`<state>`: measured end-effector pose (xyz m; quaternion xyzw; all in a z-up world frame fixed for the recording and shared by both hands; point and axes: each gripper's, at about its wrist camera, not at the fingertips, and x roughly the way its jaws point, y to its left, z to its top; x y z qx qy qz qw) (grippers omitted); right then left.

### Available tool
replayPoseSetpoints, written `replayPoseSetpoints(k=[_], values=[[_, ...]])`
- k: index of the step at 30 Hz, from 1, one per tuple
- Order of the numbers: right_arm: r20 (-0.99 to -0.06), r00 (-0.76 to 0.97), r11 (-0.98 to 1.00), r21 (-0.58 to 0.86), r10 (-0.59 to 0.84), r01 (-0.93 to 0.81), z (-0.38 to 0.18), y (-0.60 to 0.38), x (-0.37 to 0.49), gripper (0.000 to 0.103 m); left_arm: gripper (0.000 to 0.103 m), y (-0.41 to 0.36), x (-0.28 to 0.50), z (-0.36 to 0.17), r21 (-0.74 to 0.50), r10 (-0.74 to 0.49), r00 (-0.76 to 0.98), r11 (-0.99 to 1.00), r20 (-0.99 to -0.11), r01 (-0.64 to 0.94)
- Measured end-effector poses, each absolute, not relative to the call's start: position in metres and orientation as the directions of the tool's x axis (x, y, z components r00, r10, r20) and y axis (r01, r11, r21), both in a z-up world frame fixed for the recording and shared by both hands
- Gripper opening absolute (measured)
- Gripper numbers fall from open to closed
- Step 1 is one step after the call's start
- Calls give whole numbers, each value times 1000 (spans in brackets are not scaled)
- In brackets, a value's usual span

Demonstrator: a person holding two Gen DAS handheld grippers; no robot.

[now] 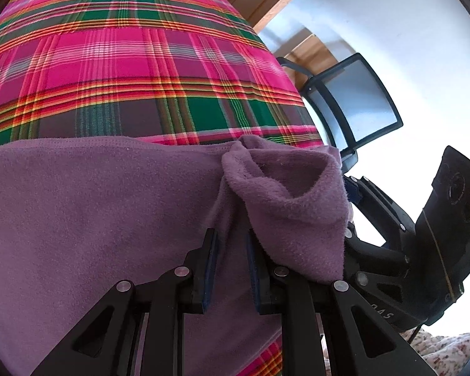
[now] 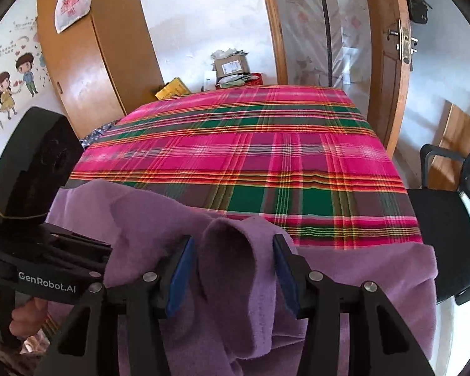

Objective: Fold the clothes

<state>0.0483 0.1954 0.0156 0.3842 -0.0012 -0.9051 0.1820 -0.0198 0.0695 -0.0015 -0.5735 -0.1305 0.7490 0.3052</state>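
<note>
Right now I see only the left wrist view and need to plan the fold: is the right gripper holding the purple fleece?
Observer: The right gripper looks open. Its fingers stand apart, with a raised fold of the purple fleece between them.
Operator: How far right does the fleece spread?
Observer: About as far as the right edge of the plaid bedspread, next to the black chair.
Operator: Anything at the far end?
Observer: A cardboard box and a yellow box sit beyond the bedspread.
</note>
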Motion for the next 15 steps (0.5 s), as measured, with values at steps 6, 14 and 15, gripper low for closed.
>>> replayPoseSetpoints(k=[6,14,15], values=[[-712,-628,-937,125,-314,327,10,194,44,47,19,70,-20,-2,-547,608,-157,-779,-778,-305],[-692,-667,-951,95,-276,294,13,201,47,10,19,81,-22,4,-544,611,-156,-774,-776,-324],[-685,-671,-952,111,-282,287,15,207,48,9,19,82,-22,5,-545,613,-157,-772,-774,-327]])
